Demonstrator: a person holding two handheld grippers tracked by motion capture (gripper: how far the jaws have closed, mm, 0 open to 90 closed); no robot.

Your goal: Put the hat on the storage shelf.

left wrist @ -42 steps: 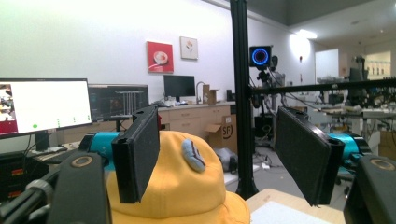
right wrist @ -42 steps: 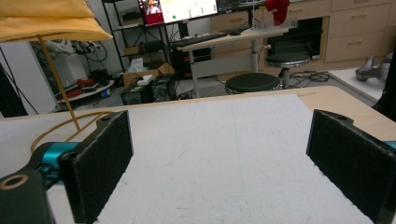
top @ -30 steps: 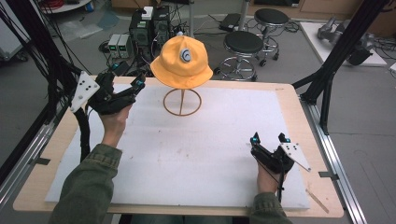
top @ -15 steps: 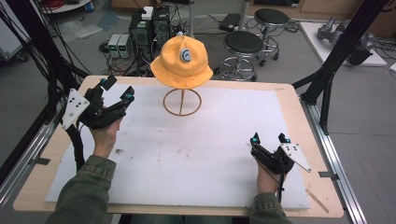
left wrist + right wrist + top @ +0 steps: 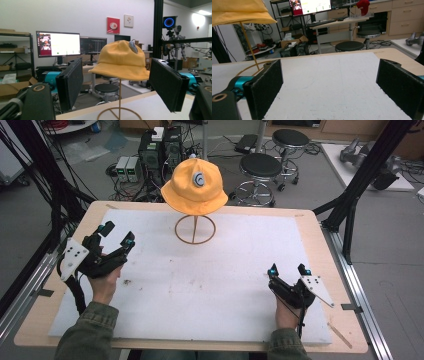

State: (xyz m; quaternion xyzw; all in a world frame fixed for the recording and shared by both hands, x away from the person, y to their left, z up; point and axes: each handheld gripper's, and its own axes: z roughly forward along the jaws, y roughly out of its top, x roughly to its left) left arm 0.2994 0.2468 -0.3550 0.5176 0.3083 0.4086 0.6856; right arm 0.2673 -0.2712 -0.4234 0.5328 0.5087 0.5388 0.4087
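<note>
A yellow bucket hat (image 5: 195,186) with a grey emblem rests on a thin wire stand (image 5: 195,229) at the back middle of the white mat. My left gripper (image 5: 116,235) is open at the left side of the table, well left of the stand and apart from it. Through its open jaws in the left gripper view I see the hat (image 5: 120,61) on its stand (image 5: 119,110) farther off. My right gripper (image 5: 289,269) is open near the front right, with nothing between its fingers. The right gripper view catches the hat's brim (image 5: 239,12) at top left.
The white mat (image 5: 210,285) covers most of the wooden table (image 5: 330,250). Black frame posts (image 5: 355,190) stand at the table's right and left. Stools (image 5: 260,167), computer boxes and cables sit on the floor behind the far edge.
My left gripper has drawn back from beside the hat toward the left front of the table. The right gripper has not moved.
</note>
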